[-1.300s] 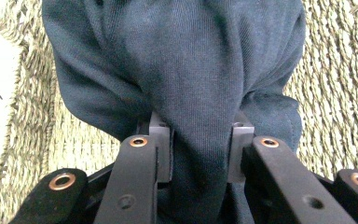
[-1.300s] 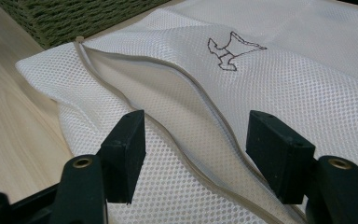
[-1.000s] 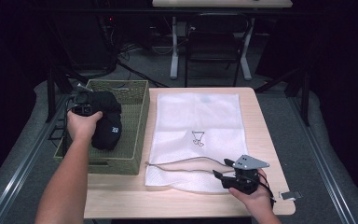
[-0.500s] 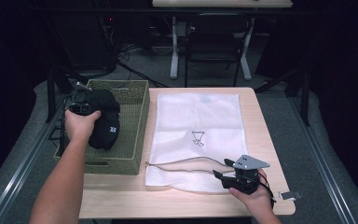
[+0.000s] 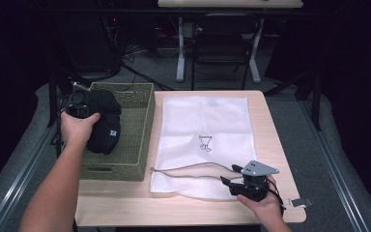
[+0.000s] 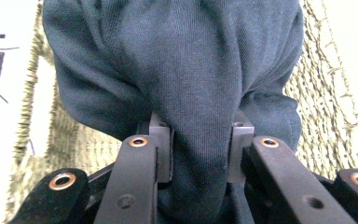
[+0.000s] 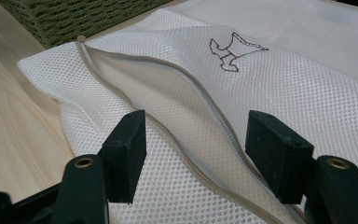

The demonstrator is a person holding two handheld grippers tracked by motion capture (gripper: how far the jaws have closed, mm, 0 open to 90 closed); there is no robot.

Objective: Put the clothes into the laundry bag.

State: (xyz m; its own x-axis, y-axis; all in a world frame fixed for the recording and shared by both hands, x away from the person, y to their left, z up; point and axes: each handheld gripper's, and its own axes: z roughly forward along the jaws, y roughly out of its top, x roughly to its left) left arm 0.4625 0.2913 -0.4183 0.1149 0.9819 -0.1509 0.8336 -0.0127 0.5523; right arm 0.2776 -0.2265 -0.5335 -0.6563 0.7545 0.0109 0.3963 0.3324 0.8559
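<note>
While left tongs (image 6: 195,140) pinch dark garment (image 6: 177,70) over basket (image 5: 137,121), right tongs (image 7: 196,140) gape, apparently astride mesh bag (image 7: 279,79)

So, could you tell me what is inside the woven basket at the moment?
The dark garment, pinched by the left gripper, hangs over the woven basket. Bare weave shows beside it; the floor underneath is covered.

The dark garment (image 5: 104,121) is a bunched, soft navy-black knit with a small pale label on its lower part; it hangs in folds above the woven basket (image 5: 135,133) at the table's left side, a pinched fold of it clamped from both sides; the white mesh bag (image 5: 203,125) lies flat beside the basket, a small dark drawing at its middle, its near zip edge gaping open.
</note>
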